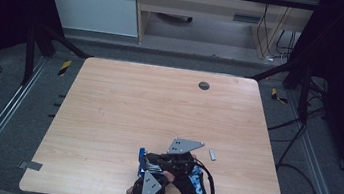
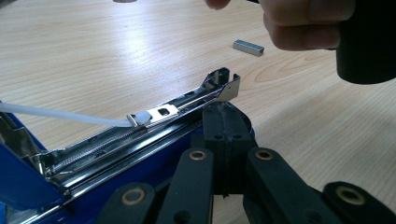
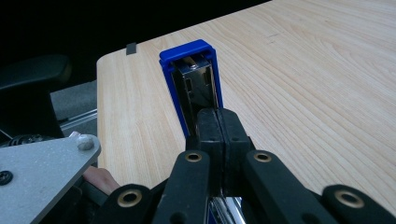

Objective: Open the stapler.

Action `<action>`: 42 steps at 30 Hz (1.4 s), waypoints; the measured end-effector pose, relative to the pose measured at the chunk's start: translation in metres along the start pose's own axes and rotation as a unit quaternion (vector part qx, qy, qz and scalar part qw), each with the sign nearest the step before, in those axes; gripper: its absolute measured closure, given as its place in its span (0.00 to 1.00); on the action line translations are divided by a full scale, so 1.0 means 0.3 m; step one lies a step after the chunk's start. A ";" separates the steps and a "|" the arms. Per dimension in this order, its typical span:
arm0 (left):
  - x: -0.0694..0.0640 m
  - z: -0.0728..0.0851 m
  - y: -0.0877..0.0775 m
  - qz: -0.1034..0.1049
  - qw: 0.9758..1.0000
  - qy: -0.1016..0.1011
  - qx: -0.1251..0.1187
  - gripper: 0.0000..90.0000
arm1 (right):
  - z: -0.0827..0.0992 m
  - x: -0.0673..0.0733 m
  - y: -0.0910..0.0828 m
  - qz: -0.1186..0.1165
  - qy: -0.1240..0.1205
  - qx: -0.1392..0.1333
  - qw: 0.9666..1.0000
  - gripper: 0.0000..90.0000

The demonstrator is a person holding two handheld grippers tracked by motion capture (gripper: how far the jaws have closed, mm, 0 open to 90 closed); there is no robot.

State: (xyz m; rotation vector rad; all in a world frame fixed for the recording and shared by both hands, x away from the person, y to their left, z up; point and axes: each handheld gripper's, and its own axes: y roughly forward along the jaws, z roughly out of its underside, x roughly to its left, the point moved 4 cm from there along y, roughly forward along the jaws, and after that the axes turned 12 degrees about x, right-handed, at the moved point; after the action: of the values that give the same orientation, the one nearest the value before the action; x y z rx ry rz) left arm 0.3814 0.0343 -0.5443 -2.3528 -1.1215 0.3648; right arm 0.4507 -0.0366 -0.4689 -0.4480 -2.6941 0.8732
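Nearest the lens, the left gripper (image 2: 224, 121) has its black jaws pressed together on the blue stapler's (image 2: 93, 186) lower body, beside the open chrome staple channel (image 2: 154, 123). The right gripper (image 3: 219, 126) has its jaws closed on the stapler's raised blue top (image 3: 189, 53). The stapler sits at the table's (image 1: 123, 106) near edge, a staple strip (image 2: 248, 47) lying close by.

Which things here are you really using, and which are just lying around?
In use:
- blue stapler, opened, its metal staple channel showing
- left gripper, shut on the stapler
- right gripper, shut on the stapler's raised lid
- block of staples, lying near

Lying about:
- dark round cap at the table's far edge
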 end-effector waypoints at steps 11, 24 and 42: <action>-0.001 0.001 0.000 -0.001 1.000 0.001 0.000 1.00 | -0.014 0.002 0.022 -0.011 -0.005 0.003 1.000 1.00; -0.001 0.001 0.000 -0.001 1.000 0.000 -0.002 1.00 | -0.022 0.001 0.048 -0.018 -0.010 0.021 1.000 1.00; -0.001 0.003 -0.001 -0.001 1.000 -0.002 -0.003 1.00 | -0.040 0.018 0.114 -0.030 -0.015 0.039 0.999 1.00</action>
State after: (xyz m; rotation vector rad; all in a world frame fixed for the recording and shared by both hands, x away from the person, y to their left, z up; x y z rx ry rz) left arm 0.3807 0.0344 -0.5449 -2.3561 -1.1289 0.3655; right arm 0.4570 -0.0021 -0.4792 -0.3388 -2.6737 0.9712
